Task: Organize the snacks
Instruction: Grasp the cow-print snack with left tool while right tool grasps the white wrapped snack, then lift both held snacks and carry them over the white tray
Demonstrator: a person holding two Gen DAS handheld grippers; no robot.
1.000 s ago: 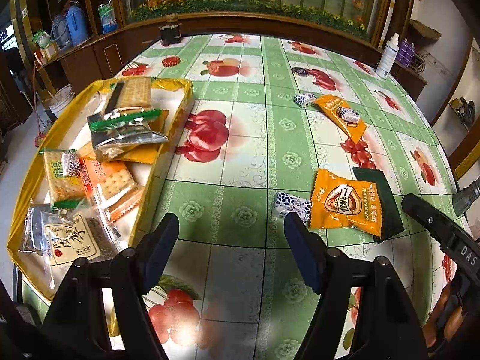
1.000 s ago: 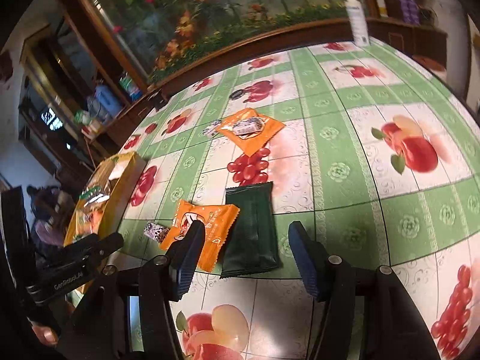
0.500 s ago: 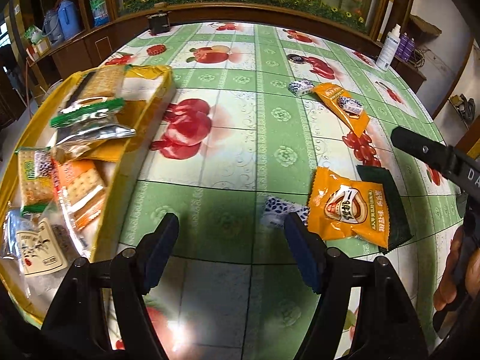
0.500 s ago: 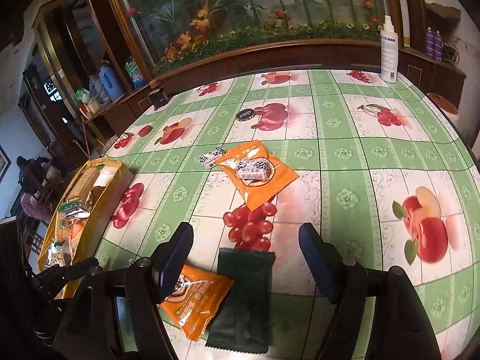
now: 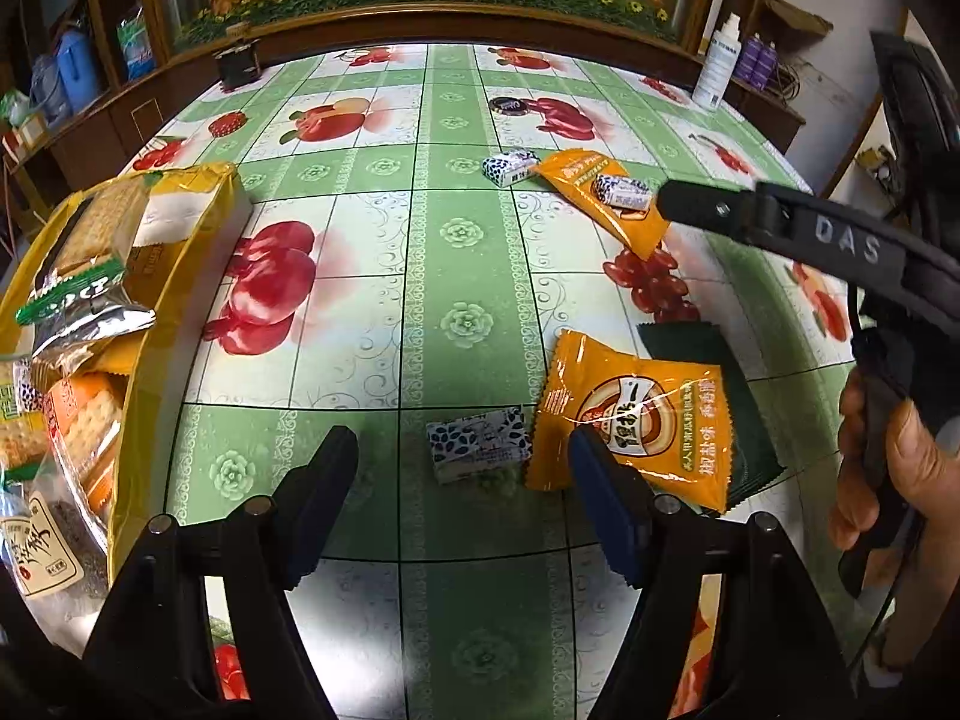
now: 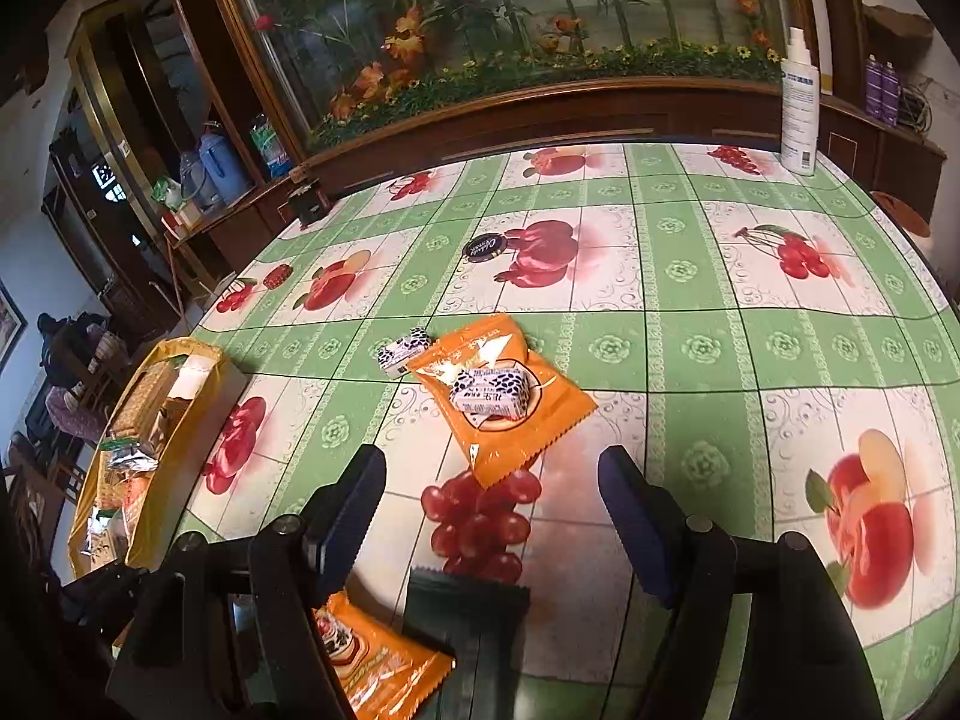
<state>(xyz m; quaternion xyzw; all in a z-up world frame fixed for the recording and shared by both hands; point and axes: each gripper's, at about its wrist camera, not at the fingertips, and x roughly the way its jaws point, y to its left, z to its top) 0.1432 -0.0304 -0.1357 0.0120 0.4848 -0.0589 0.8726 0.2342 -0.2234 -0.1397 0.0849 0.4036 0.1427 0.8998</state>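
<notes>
Right now you are holding both tools with the jaws apart and nothing between them. The left gripper [image 5: 462, 480] is hanging over a small spotted candy [image 5: 479, 453], and the right gripper [image 6: 492, 510], its jaws having just been widening, is pointing at the far orange packet [image 6: 503, 396].

You are partway through, as I judge it: the yellow tray [image 5: 174, 312] at the table's left edge is already holding a good pile of crackers and bags, too jumbled to count.

Loose items are lying on the green tablecloth [image 5: 468, 252], and you are looking at six: three spotted candies, one of them resting on the far orange packet and another [image 6: 403, 351] just beside it; two orange packets, the near one [image 5: 636, 420] overlapping one dark green packet [image 5: 690, 345].
</notes>
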